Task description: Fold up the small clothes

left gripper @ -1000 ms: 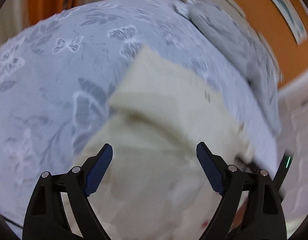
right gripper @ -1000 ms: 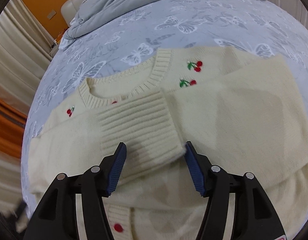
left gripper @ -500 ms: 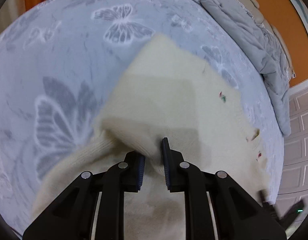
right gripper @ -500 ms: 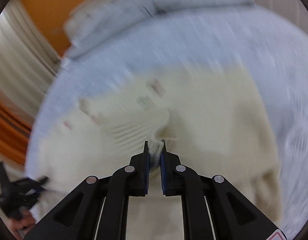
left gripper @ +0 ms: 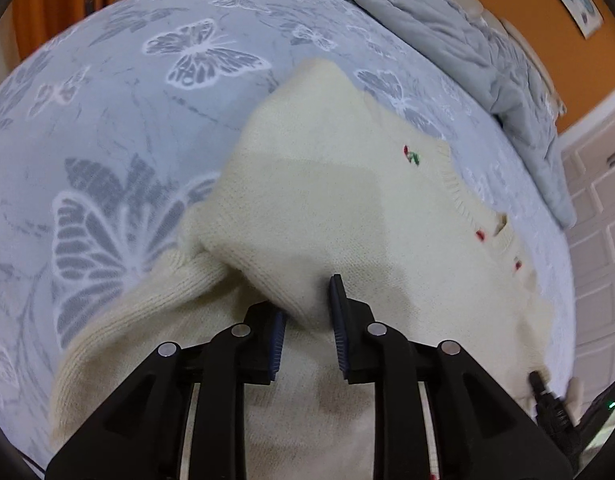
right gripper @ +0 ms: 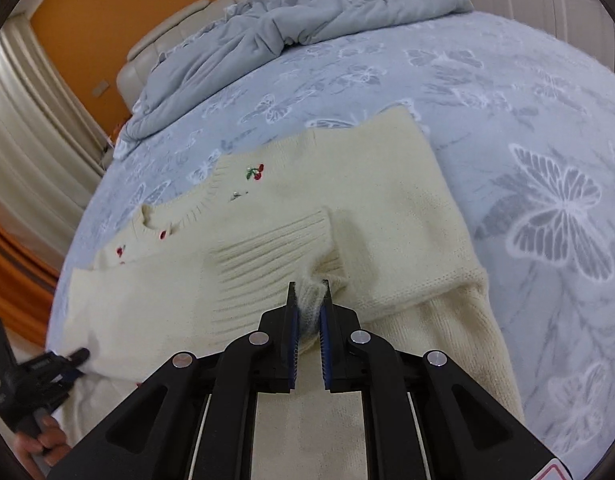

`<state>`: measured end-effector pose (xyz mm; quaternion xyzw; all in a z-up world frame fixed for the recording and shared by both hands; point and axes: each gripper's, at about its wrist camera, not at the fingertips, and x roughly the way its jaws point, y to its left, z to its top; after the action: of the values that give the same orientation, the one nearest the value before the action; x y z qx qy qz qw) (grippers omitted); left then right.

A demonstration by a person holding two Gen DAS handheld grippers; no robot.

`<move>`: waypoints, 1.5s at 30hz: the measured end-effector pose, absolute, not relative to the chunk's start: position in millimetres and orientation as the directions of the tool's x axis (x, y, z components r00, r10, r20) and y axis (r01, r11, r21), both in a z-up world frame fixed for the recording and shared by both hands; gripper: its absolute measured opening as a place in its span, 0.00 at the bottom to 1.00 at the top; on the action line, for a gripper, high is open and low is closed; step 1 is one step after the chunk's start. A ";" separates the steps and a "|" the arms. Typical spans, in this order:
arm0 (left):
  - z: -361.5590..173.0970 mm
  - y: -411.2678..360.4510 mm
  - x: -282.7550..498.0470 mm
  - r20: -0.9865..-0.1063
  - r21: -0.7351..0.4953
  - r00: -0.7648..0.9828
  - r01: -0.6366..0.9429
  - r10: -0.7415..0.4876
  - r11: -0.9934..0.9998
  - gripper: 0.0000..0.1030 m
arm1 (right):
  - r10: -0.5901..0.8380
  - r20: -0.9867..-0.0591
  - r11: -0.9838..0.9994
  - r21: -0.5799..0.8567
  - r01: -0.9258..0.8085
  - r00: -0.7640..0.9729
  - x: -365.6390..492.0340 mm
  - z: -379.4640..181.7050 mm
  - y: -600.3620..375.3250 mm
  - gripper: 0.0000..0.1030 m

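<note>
Cream sweater (right gripper: 387, 184) flat, collar left, right gripper (right gripper: 307, 304) pinching cuff

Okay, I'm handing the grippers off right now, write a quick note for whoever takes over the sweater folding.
Left gripper: shut on a fold of the cream sweater at its side edge.
Right gripper: shut on the ribbed cuff of the sleeve that lies folded across the chest.
The sweater lies front up on the butterfly bedsheet; the grey duvet is bunched at the headboard.
Done: both sleeves appear folded in over the body.
Left: probably fold the body over, then smooth it.
</note>
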<state>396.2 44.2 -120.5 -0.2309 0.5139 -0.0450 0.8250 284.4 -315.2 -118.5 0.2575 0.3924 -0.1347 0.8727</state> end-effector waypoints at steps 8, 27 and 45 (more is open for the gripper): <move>-94.1 142.2 355.6 -0.795 -0.456 0.557 -0.290 -0.239 0.841 0.19 | -0.009 -0.739 0.862 0.336 0.380 0.674 286.0 -98.9 -312.1 0.08; -133.0 118.7 411.7 -0.799 -0.519 0.547 -0.417 -0.250 0.746 0.09 | 0.072 -0.697 0.920 0.324 0.223 0.714 317.7 -78.3 -275.1 0.08; -130.2 95.0 405.6 -0.813 -0.369 0.561 -0.292 -0.154 0.882 0.10 | 0.140 -0.737 0.877 0.402 0.262 0.661 331.6 -108.6 -288.1 0.08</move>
<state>405.6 95.0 -130.2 -0.2393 0.4667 0.0406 0.8504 331.6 -288.1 -108.6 0.2452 0.4104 -0.0349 0.8776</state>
